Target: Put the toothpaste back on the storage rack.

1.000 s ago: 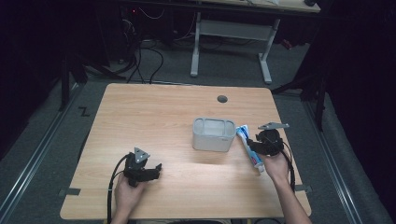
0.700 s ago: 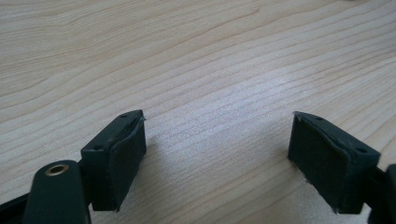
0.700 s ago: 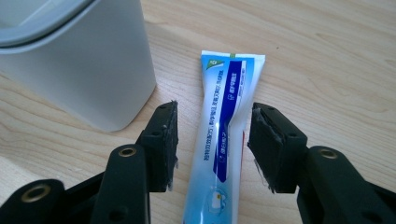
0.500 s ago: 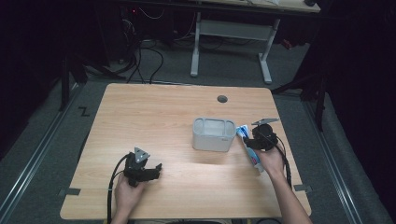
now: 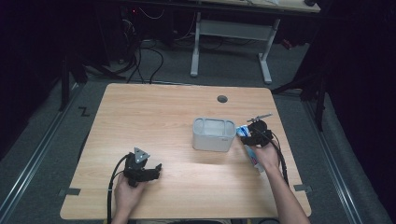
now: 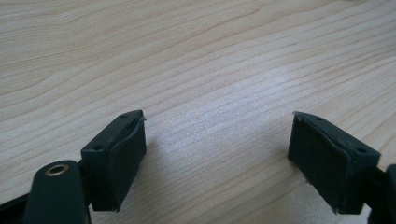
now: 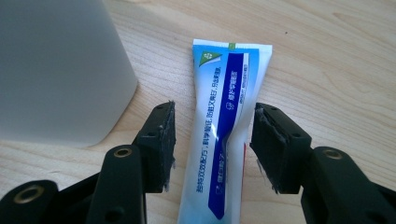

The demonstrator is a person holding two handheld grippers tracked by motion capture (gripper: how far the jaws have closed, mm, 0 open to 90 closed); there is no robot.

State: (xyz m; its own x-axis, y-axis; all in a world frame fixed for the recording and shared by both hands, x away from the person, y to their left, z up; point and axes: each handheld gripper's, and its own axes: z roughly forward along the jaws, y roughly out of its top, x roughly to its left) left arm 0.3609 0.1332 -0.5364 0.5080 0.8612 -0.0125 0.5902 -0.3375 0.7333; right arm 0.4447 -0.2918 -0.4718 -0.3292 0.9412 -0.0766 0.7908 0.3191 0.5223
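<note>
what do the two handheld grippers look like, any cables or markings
Both are black. The left gripper carries a grey three-cornered plate and trails a black cable; its blocky jaws have flat pads. The right gripper trails a black cable too. No sleeves visible.

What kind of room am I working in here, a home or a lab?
Most likely a lab or workshop, not a home: a plain wooden table stands on grey floor with floor rails alongside, loose cables trail behind, and another height-adjustable desk frame stands beyond.
</note>
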